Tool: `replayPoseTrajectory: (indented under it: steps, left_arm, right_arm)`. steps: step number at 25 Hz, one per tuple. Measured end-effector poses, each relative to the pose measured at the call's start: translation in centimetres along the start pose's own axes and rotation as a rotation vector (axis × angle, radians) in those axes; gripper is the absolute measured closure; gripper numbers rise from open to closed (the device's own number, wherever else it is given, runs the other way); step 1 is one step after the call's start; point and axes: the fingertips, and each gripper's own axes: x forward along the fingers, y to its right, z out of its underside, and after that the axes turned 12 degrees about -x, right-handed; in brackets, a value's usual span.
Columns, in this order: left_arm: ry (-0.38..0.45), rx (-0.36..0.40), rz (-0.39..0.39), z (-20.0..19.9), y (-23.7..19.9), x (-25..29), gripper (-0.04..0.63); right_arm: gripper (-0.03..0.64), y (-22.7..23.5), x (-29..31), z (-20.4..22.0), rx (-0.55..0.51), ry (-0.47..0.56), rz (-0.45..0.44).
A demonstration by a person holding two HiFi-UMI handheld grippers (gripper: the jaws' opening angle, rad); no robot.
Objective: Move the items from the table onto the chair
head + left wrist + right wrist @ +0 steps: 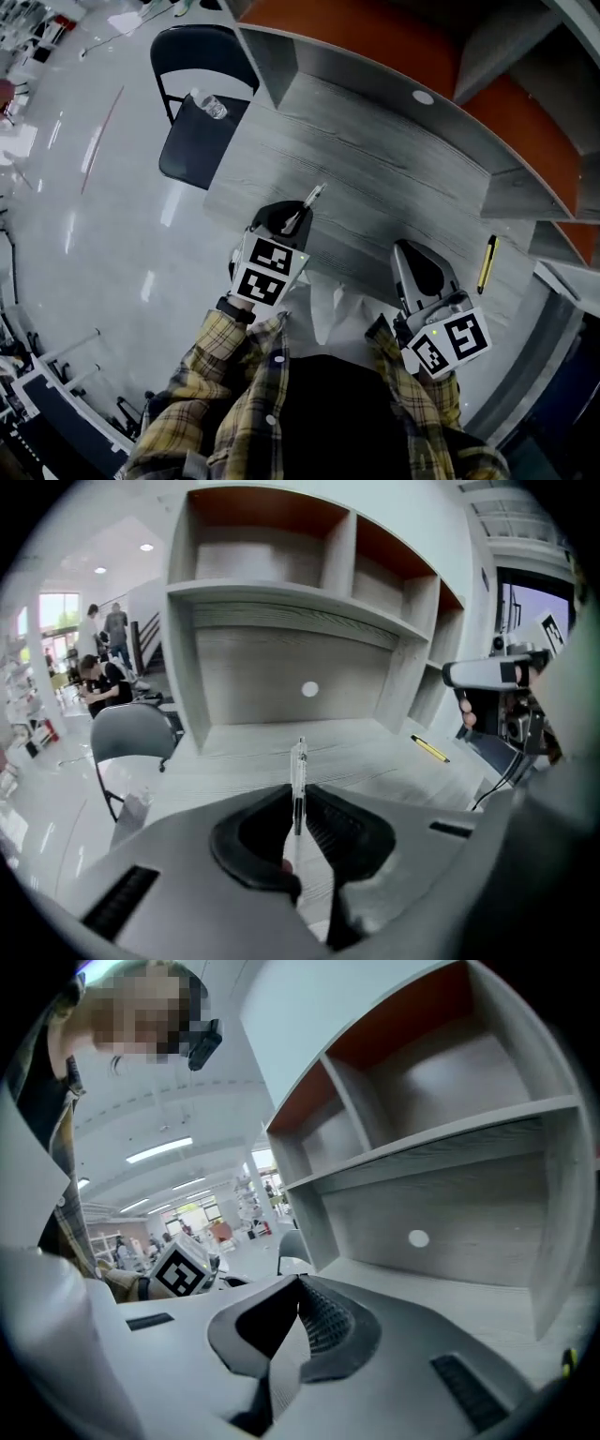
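My left gripper hovers over the grey table's near left part, shut on a clear pen that sticks out ahead of the jaws. In the left gripper view the clear pen stands pinched between the pads. My right gripper is shut with nothing in it, over the table's front right. A yellow pen lies on the table to its right. The dark chair stands off the table's left end, with a clear plastic bottle on its seat.
Shelving with orange-backed compartments rises along the table's far side. A round cable hole sits in the back panel. People and furniture stand far off in the room. The shiny floor spreads left of the chair.
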Motion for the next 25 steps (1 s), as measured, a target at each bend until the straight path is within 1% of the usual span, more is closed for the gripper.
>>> replayPoseTrajectory:
  steps: [4,7,9,13,18,25]
  left_arm:
    - [0.031,-0.057,-0.08,0.1,-9.1,-3.4,0.549]
    - [0.041,-0.112,-0.143,0.6,-15.2,-5.4,0.549]
    - [0.043,-0.136,-0.165,0.8,-18.8,-6.1,0.549]
    - [0.04,-0.178,-0.213,1.4,-26.7,-6.3,0.549]
    - [0.0,-0.213,-0.257,3.7,-35.5,-3.0,0.549]
    - [-0.082,-0.287,-0.279,10.1,-44.6,5.6,0.549]
  right_arm:
    - [0.598,-4.7,7.2,-1.4,-0.021,-0.011,-0.091]
    - [0.598,-7.1,12.0,-2.6,-0.044,-0.016,-0.159]
    - [0.598,-8.3,14.5,-3.4,-0.058,-0.015,-0.177]
    - [0.598,-10.1,19.1,-4.0,-0.069,-0.03,-0.184]
    - [0.598,-11.0,23.6,-2.1,-0.051,-0.103,-0.173]
    - [0.598,-12.6,30.5,1.2,-0.06,-0.213,-0.216]
